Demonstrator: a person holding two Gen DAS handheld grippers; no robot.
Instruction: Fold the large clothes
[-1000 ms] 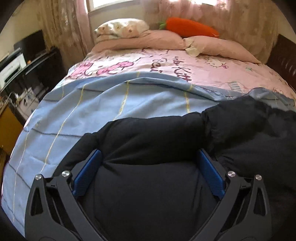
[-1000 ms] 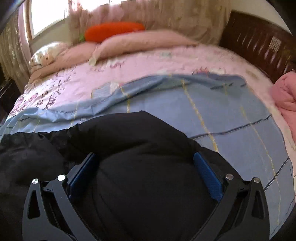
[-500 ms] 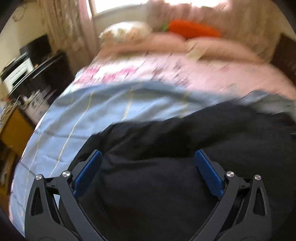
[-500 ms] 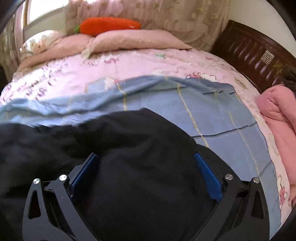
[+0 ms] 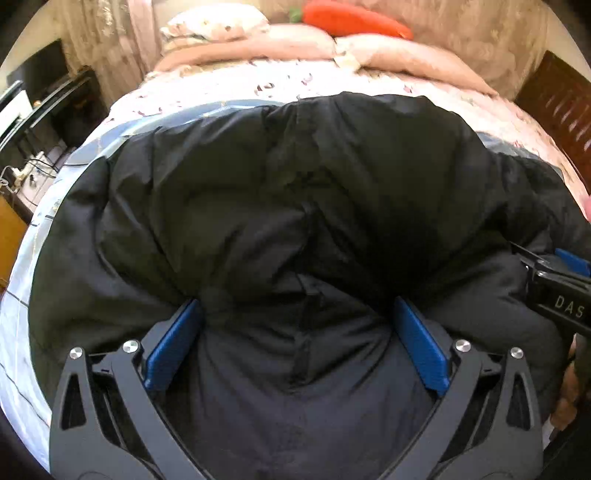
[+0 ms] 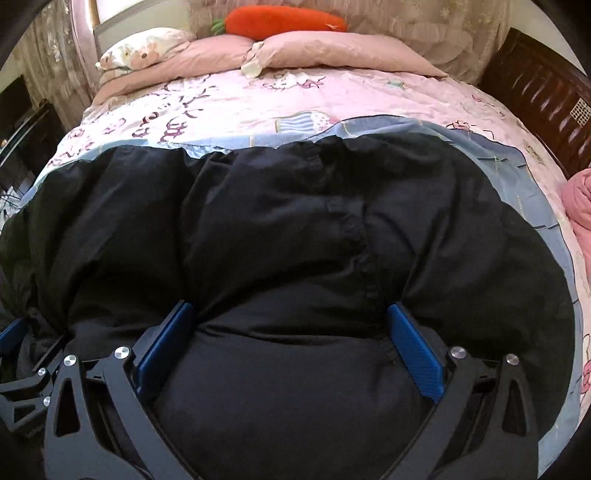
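A big black padded jacket (image 5: 295, 192) lies spread across the blue blanket (image 6: 517, 173) on the bed and fills most of both views. My left gripper (image 5: 295, 314) has its blue fingers (image 5: 173, 343) wide apart, their tips sunk into the padding, which bulges up between them around a centre seam. My right gripper (image 6: 291, 314) stands the same way, open, with its fingertips (image 6: 413, 350) pressed into the jacket. The right gripper's body (image 5: 557, 295) shows at the right edge of the left wrist view. The left gripper's body (image 6: 22, 369) shows at the lower left of the right wrist view.
A pink printed sheet (image 6: 229, 103), pink pillows (image 6: 332, 51) and an orange carrot plush (image 6: 284, 20) lie at the bed's far end. A dark wooden headboard (image 6: 543, 92) stands at the right, a pink bundle (image 6: 578, 199) beside it. Dark furniture (image 5: 48, 110) lines the left.
The jacket has spread forward over the blue blanket, now reaching almost to the pink sheet. Both grippers have come close together, and each is now seen by the other's camera.
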